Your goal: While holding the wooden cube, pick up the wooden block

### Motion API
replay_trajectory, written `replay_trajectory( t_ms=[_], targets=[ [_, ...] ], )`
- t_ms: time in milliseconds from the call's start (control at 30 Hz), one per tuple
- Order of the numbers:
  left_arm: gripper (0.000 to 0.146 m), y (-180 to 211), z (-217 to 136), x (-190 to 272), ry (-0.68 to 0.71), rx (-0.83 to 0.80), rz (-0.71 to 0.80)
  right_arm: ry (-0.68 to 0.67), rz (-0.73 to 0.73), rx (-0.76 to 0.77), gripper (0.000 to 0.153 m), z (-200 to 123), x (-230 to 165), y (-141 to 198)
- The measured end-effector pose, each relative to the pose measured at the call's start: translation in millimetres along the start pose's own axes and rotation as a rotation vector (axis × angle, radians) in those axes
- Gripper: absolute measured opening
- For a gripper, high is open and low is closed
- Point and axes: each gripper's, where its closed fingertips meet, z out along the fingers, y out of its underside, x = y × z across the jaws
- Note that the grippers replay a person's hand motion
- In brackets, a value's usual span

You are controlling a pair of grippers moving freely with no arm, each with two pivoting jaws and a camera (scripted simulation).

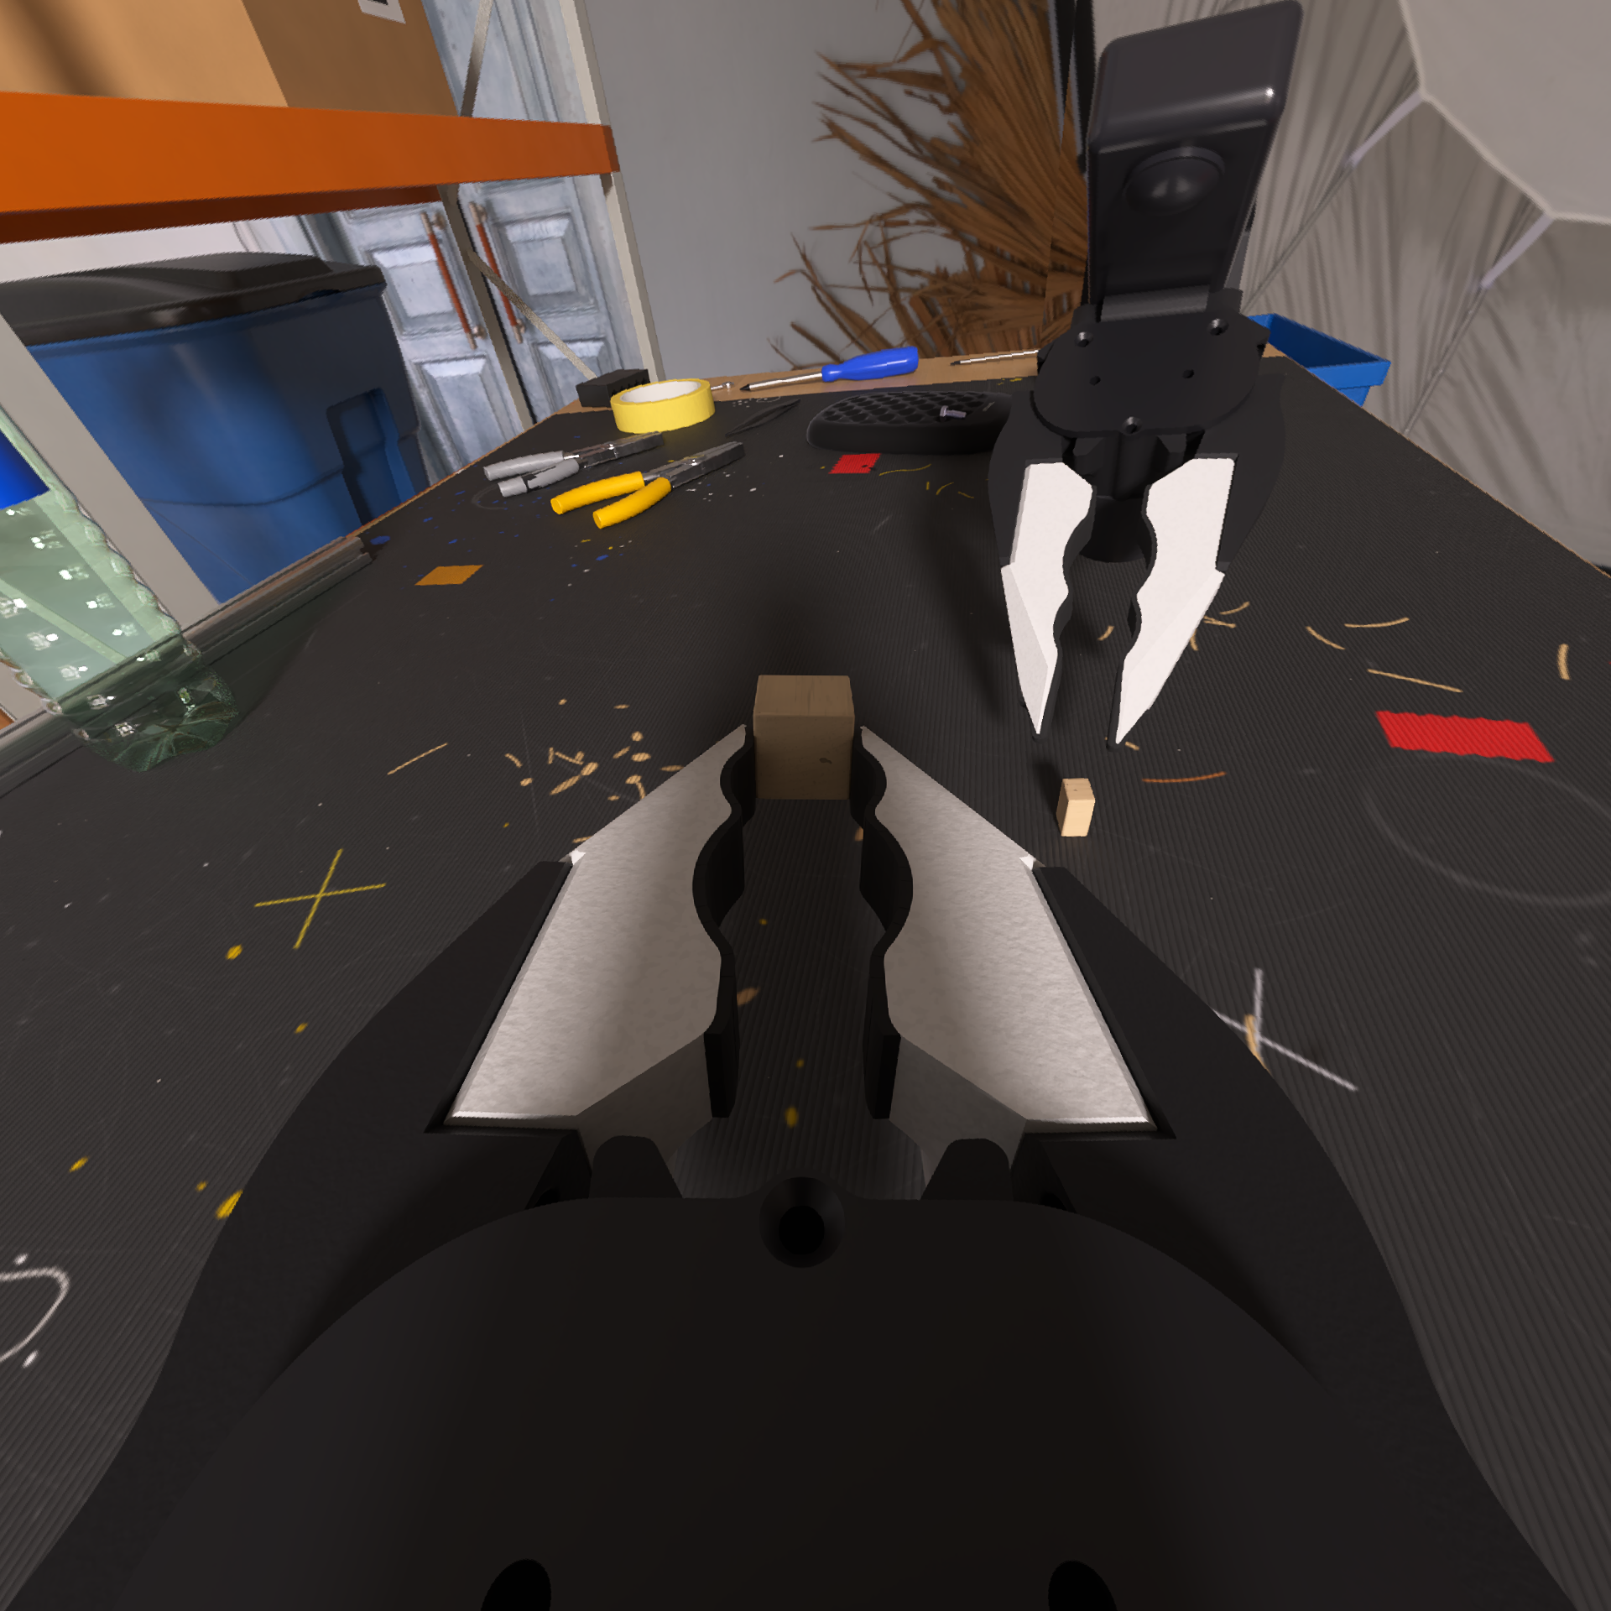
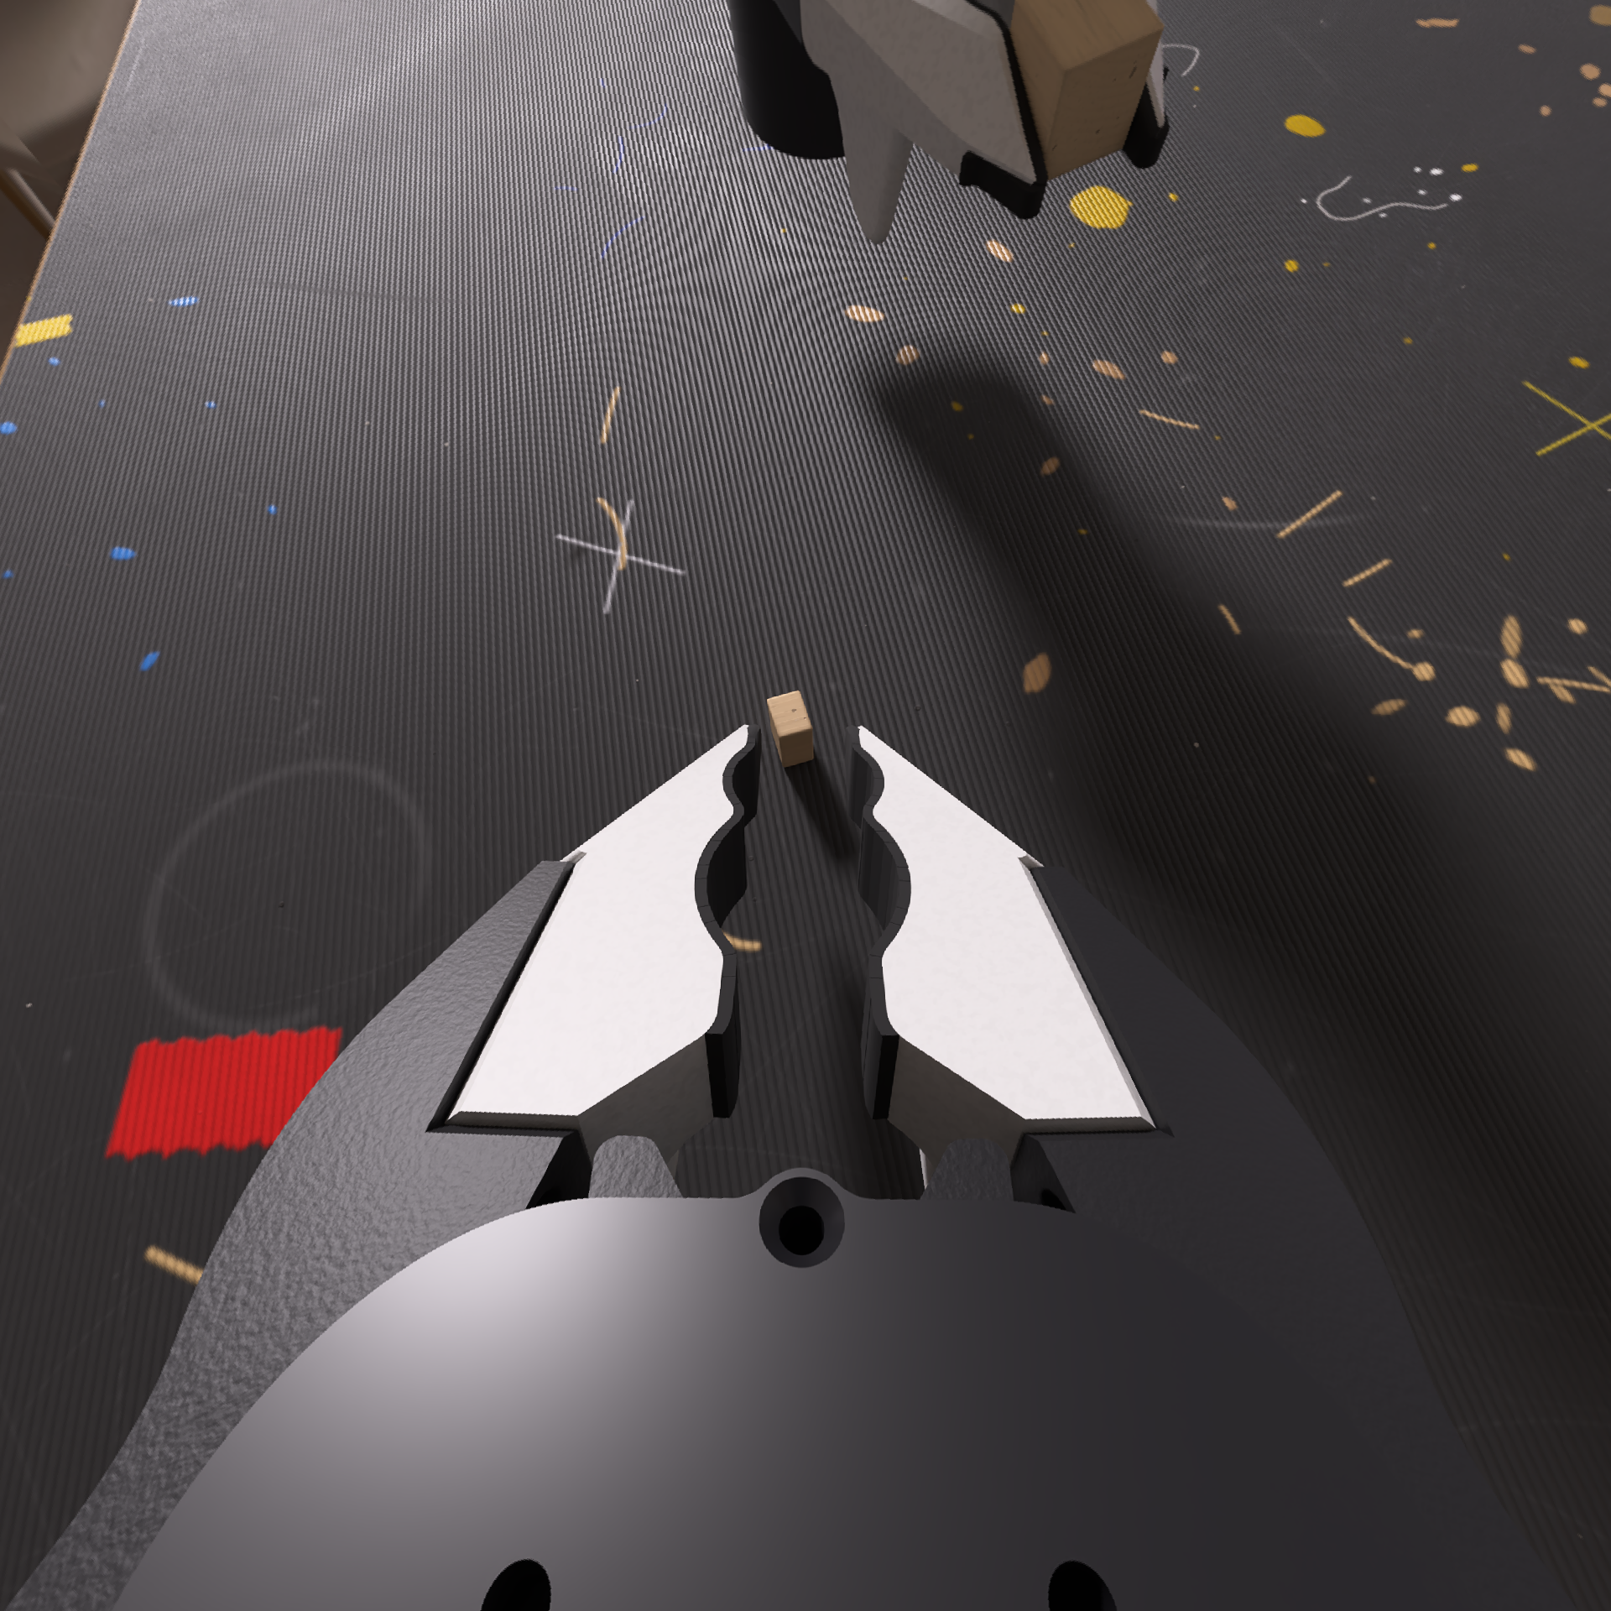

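My left gripper is shut on the wooden cube, holding it above the dark mat. The cube also shows in the right wrist view, clamped between the left gripper's white fingers. The small wooden block stands on the mat to the right. My right gripper is open and points down just above and behind it. In the right wrist view the block lies in line with the gap between the right gripper's open tips, apart from both.
At the far end of the table lie yellow tape, yellow-handled pliers, a blue screwdriver and a black perforated tray. A plastic bottle stands at the left edge, a blue bin beyond it.
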Motion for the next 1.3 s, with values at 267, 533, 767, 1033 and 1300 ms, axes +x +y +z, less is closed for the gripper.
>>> replay_trajectory(
  t_ms=[267,533,767,1033,1300],
  targets=[
    [0.020,2.0,0.4,-0.5,-0.003,-0.012,0.006,0.006,-0.032,-0.012,0.019,0.2,-3.1,0.1],
    [0.020,5.0,1.5,0.5,-0.002,-0.035,0.027,-0.065,-0.197,-0.383,0.018,-0.1,-14.9,0.7],
    [0.020,5.6,1.9,2.9,0.009,-0.043,0.034,-0.123,-0.261,-0.562,0.018,8.1,-4.6,6.5],
    [0.020,5.5,2.3,4.9,0.014,-0.049,0.046,-0.159,-0.277,-0.638,0.015,16.2,-3.4,8.1],
    [0.020,5.9,2.5,5.0,0.013,-0.054,0.047,-0.042,-0.169,-0.447,0.008,0.9,3.6,-1.6]
  ],
)
